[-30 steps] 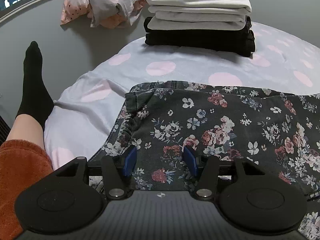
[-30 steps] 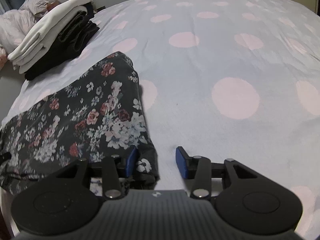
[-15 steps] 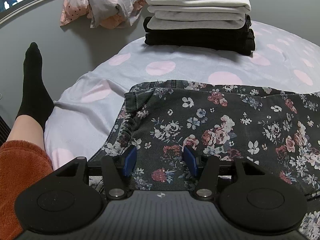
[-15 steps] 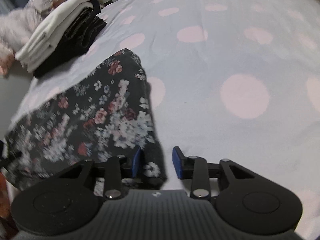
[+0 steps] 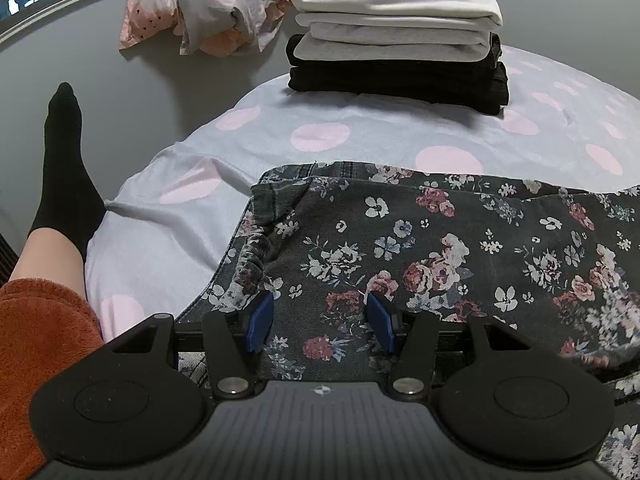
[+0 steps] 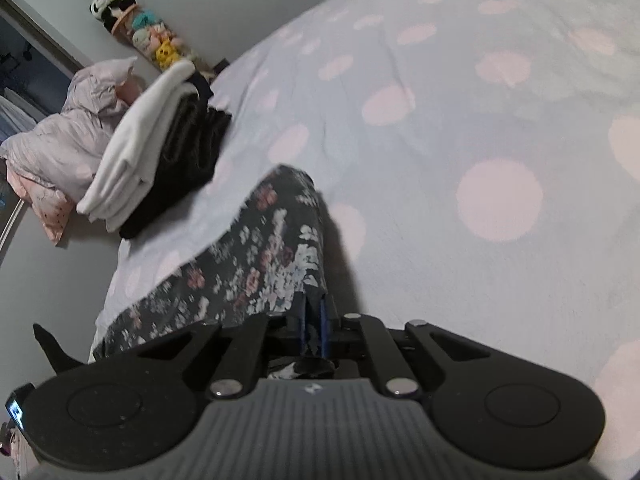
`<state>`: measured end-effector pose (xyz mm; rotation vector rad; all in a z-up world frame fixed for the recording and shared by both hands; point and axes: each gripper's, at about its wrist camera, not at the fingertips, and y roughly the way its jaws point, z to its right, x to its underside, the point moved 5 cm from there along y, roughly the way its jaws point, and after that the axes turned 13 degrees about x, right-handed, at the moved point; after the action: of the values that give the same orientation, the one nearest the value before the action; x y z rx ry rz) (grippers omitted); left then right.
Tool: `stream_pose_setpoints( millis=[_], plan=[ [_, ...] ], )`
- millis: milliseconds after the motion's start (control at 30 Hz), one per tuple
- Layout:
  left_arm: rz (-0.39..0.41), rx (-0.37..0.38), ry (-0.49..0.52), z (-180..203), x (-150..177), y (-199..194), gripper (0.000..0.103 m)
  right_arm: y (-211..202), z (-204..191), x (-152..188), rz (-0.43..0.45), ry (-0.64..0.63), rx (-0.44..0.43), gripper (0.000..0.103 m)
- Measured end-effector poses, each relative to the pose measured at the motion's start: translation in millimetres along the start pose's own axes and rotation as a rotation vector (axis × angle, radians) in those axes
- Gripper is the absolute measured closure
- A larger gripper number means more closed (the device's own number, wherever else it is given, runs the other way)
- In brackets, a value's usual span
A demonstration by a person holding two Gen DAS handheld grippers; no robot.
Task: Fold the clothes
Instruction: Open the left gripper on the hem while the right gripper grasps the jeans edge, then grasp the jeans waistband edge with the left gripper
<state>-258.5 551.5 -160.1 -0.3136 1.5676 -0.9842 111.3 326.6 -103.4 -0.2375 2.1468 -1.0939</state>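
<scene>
The dark floral-print denim garment (image 5: 460, 256) lies flat on the polka-dot bed sheet (image 6: 460, 128), ready for folding. The right gripper (image 6: 314, 330) has just closed its jaws, clamping the garment's end so it can be lifted over, while the left gripper (image 5: 318, 322) hovers above the waistband with jaws apart, gripping nothing.

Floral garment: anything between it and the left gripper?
Nothing visible. The left gripper hangs directly over the floral garment, jaws open with bare fabric between them. The folded stack sits well behind.

The floral garment (image 5: 440, 248) lies on the bed (image 5: 320, 136), the folded stack (image 5: 400, 40) behind it.
</scene>
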Motion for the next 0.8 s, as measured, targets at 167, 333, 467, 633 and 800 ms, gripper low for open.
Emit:
stream_pose_setpoints(
  millis=[167,333,467,633,800],
  plan=[
    [-0.007,0.065,0.014,8.3,0.4,-7.5,0.042,-33.5,-7.1,-8.8,0.068,-0.010,0.018,0.097],
    [-0.045,0.203,0.051,33.3,7.7,-16.3,0.043,-63.4,15.3,-9.4,0.090,-0.016,0.066,0.097],
    [-0.085,0.346,0.098,62.7,17.2,-25.2,0.048,-85.4,58.7,-9.7,0.098,0.036,0.144,0.097],
    [-0.117,0.378,0.176,87.6,28.4,-25.2,0.049,-95.3,105.0,-2.7,0.079,0.087,0.216,0.097],
    [-0.129,0.374,0.178,87.9,31.3,-21.6,0.050,-73.5,115.1,14.5,0.030,0.028,0.282,0.096]
  ],
)
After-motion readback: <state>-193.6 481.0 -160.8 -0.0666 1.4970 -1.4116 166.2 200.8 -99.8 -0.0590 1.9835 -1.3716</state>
